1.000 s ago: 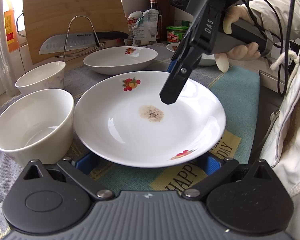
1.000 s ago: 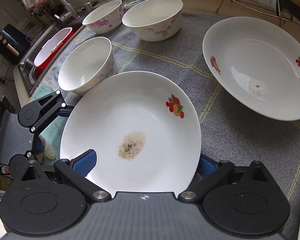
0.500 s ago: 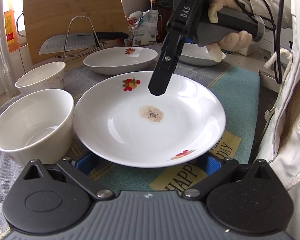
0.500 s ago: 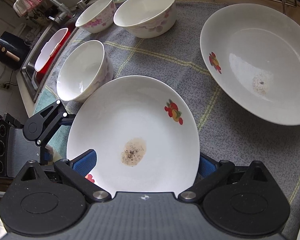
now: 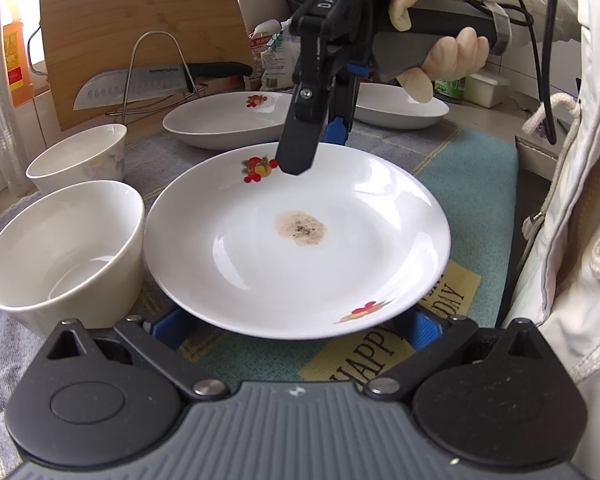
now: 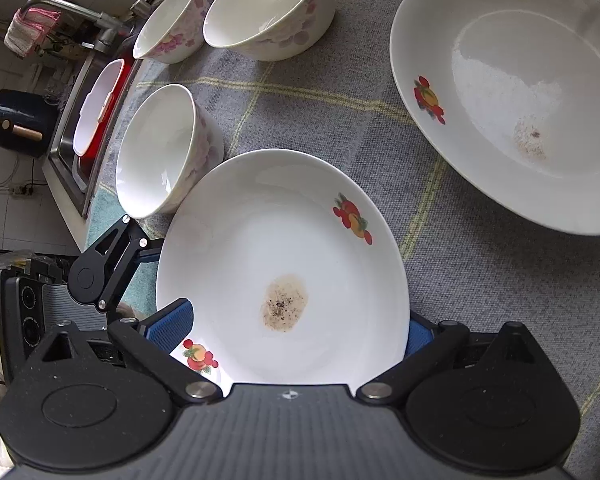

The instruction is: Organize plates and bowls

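Note:
A white plate (image 5: 260, 264) with fruit prints and a brown stain in its middle lies on the cloth mat. My left gripper (image 5: 296, 322) is open, its blue pads (image 5: 168, 326) spread wide under the plate's near rim. My right gripper (image 5: 316, 148), held by a gloved hand (image 5: 440, 52), hovers over the far rim by the fruit print. From the right wrist, that gripper (image 6: 296, 330) is open with the same plate (image 6: 284, 240) between its wide-spread pads (image 6: 172, 320). The left gripper (image 6: 112, 260) shows at the plate's far left edge.
A white bowl (image 5: 60, 248) touches the plate's left side, with another bowl (image 5: 80, 156) behind it. Two deep plates (image 5: 228, 120) (image 5: 400, 108) sit at the back. A cutting board (image 5: 140, 32) and knife (image 5: 140, 84) stand behind. A sink (image 6: 92, 112) lies past the bowls.
My right gripper has swung across the plate from its right side to above the far rim. The left gripper and the plate have stayed still.

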A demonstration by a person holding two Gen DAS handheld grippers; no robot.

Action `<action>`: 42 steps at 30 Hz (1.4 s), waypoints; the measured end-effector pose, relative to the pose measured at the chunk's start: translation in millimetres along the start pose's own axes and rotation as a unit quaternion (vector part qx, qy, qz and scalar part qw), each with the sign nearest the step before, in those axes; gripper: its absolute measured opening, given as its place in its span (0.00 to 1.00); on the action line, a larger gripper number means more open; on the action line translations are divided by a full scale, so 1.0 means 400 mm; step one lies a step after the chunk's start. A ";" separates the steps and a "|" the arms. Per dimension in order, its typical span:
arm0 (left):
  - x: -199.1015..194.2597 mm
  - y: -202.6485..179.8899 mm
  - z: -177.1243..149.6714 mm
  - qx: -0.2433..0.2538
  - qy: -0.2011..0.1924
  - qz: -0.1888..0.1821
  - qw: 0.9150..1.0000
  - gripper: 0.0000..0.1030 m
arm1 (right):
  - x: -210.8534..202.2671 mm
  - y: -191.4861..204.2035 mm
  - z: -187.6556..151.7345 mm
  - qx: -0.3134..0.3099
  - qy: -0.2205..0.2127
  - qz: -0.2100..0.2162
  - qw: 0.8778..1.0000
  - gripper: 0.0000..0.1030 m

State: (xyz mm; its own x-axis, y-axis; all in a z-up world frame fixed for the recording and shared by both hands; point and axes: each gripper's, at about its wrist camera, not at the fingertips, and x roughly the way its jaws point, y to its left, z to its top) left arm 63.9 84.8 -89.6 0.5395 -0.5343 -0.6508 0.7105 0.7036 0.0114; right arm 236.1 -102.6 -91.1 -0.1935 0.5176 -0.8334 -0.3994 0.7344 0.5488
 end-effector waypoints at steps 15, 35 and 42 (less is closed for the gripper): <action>0.001 -0.001 0.003 -0.001 0.002 -0.001 1.000 0.99 | 0.001 0.005 0.002 -0.004 0.008 0.000 1.000 1.00; -0.024 -0.035 0.058 0.003 0.022 -0.003 1.000 0.98 | -0.045 0.040 -0.061 -0.034 -0.023 -0.022 0.999 1.00; -0.015 -0.056 0.106 0.022 0.026 -0.013 0.999 0.98 | -0.099 0.015 -0.103 -0.029 -0.044 -0.022 0.998 1.00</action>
State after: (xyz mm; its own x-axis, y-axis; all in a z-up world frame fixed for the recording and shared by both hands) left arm 63.9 52.3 -53.7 0.4968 -0.5265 -0.6899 0.7439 0.6678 0.0260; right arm 204.4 -136.6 -57.4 -0.0959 0.5244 -0.8460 -0.4581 0.7314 0.5052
